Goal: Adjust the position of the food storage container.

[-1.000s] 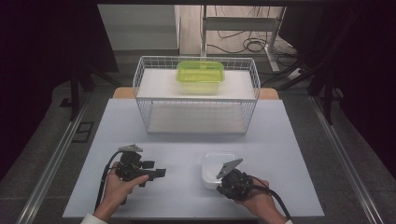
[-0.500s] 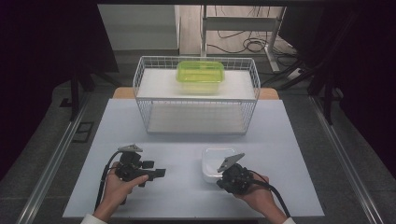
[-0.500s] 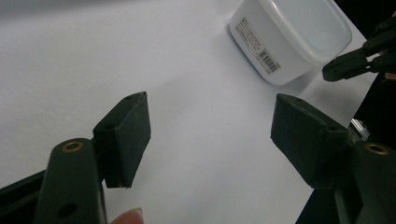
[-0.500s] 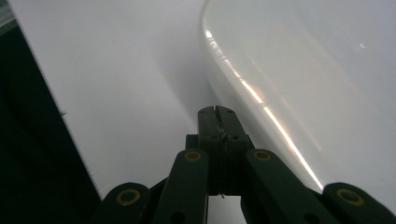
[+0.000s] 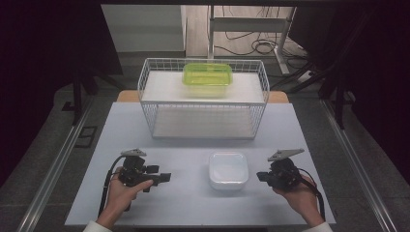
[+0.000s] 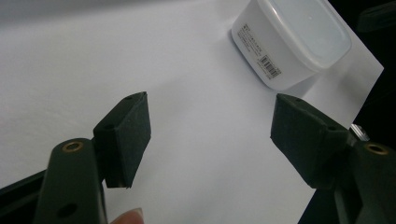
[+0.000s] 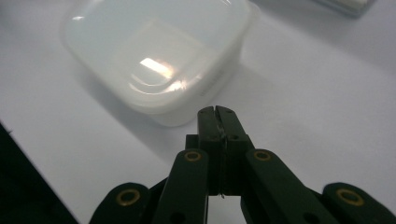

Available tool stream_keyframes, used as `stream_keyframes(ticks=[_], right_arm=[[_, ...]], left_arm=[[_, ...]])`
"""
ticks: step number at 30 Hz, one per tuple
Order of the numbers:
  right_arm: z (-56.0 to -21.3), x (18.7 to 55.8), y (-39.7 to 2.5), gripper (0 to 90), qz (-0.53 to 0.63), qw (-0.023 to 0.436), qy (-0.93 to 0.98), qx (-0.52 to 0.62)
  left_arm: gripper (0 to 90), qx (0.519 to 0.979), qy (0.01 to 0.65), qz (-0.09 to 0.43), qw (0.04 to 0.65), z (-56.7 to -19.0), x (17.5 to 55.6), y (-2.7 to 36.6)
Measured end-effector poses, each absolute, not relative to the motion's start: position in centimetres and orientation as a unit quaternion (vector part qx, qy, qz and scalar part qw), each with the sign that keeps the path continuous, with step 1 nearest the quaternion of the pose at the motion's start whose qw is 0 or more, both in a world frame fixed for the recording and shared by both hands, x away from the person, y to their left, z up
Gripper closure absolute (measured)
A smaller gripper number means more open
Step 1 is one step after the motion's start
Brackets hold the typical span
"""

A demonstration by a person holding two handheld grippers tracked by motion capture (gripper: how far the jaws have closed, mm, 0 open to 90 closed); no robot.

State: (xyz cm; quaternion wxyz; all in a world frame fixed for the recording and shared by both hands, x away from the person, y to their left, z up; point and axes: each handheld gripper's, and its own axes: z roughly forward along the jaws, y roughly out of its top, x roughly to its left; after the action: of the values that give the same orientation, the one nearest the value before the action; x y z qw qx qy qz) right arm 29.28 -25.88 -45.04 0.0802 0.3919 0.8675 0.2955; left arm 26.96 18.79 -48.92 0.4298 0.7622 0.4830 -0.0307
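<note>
White lidded container sitting on the table between both grippers, near the front edge, well clear of the wire basket with the green box up on its shelf. Left gripper spread wide, nothing between the pads, pointed toward the container's side. Right gripper pinched fully together on nothing, tip just beside the container's near wall in the right gripper view. Looks like lining up for a grab. Best bet, probably: open the right one first before closing in, then come at the tub square to a flat wall rather than a rounded corner. Smooth plastic, likely slippery, so grip low under the lid rim and squeeze gently so the lid stays seated. Worth keeping the left one level with the table too.
</note>
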Motion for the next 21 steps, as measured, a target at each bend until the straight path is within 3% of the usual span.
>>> stream_keyframes(ticks=[7,21], right_arm=[[-47.2,31.7,-25.0,88.9,0.294,0.057,0.859,0.415],[-47.3,32.5,-22.1,88.8,0.295,0.063,0.86,0.412]], left_arm=[[28.1,0.763,0.483,-0.03,0.428,-49.0,27.0,18.8],[28.2,0.759,0.488,-0.029,0.43,-48.9,27.0,19.1]])
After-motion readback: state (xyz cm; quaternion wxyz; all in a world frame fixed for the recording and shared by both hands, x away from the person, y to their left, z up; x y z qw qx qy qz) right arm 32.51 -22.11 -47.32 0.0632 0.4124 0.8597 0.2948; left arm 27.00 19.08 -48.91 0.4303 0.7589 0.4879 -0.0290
